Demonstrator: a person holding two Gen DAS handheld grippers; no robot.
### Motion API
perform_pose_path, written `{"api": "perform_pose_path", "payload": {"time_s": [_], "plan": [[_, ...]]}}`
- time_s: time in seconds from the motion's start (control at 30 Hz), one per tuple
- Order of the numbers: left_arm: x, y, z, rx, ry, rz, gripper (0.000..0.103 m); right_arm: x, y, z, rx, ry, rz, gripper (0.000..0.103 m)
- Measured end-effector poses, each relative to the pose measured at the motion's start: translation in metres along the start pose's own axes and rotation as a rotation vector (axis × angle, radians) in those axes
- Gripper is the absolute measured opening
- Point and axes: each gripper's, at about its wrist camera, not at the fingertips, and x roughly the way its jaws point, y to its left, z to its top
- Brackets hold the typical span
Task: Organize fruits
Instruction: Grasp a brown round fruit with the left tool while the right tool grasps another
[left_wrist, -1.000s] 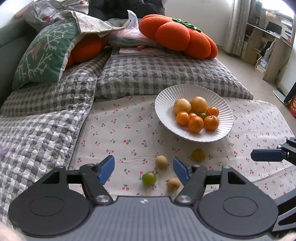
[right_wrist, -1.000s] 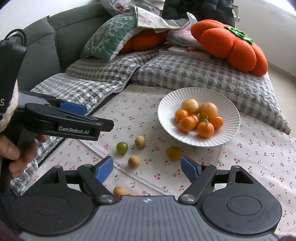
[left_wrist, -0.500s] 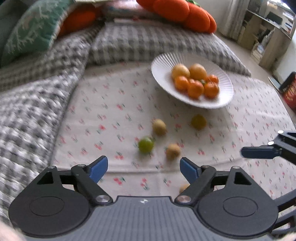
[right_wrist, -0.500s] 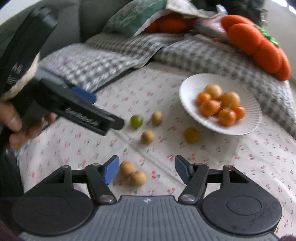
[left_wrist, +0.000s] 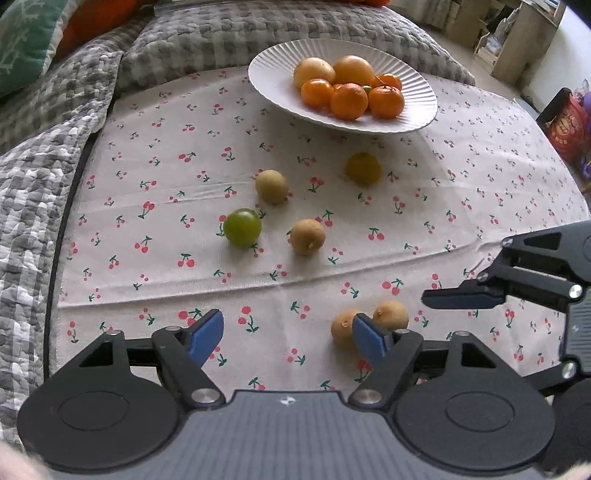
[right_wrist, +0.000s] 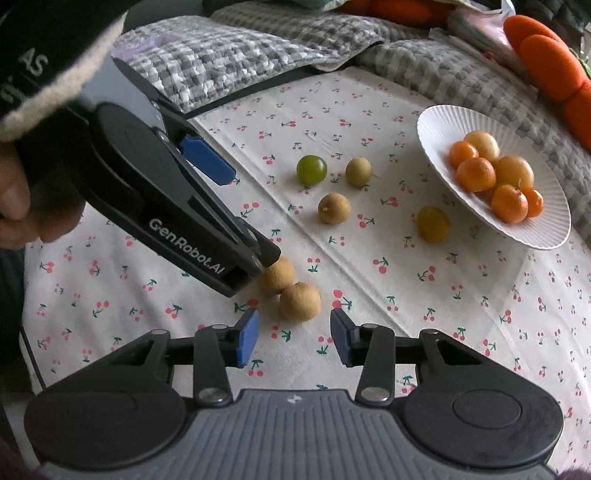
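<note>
A white ribbed plate holds several oranges and two yellow fruits. Loose on the cherry-print cloth lie a green fruit, a yellow-green fruit and several brown longans. My left gripper is closing with only cloth in its gap. Its right pad covers part of the left longan of a touching pair. My right gripper is closing too. The other longan sits just past its tips, and the pads are not touching it.
Grey checked quilts border the cloth on the left and behind. An orange pumpkin cushion lies behind the plate. A hand and a dark sleeve hold the left gripper. Two more longans lie mid-cloth.
Both grippers have sunk toward the cloth and tipped downward. The right jaws have narrowed a lot. The pair of longans now lies at the fingertips of both grippers.
</note>
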Motion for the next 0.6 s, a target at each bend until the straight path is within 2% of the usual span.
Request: {"api": "perform_pose_path", "payload": {"time_s": [0.13,0.3,0.6], "plan": [[0.001,0.0,0.0,0.005,-0.001,-0.013,0.067,0.006,-0.001,0.001,-0.002,-0.006,0.0,0.034],[0.003,0.001,0.0,0.001,0.004,-0.027,0.064,0.011,-0.002,0.002,-0.02,0.009,-0.019,0.022],[0.003,-0.003,-0.002,0.041,0.001,-0.071,0.059,0.0,-0.021,0.004,0.012,0.021,-0.04,0.022]]}}
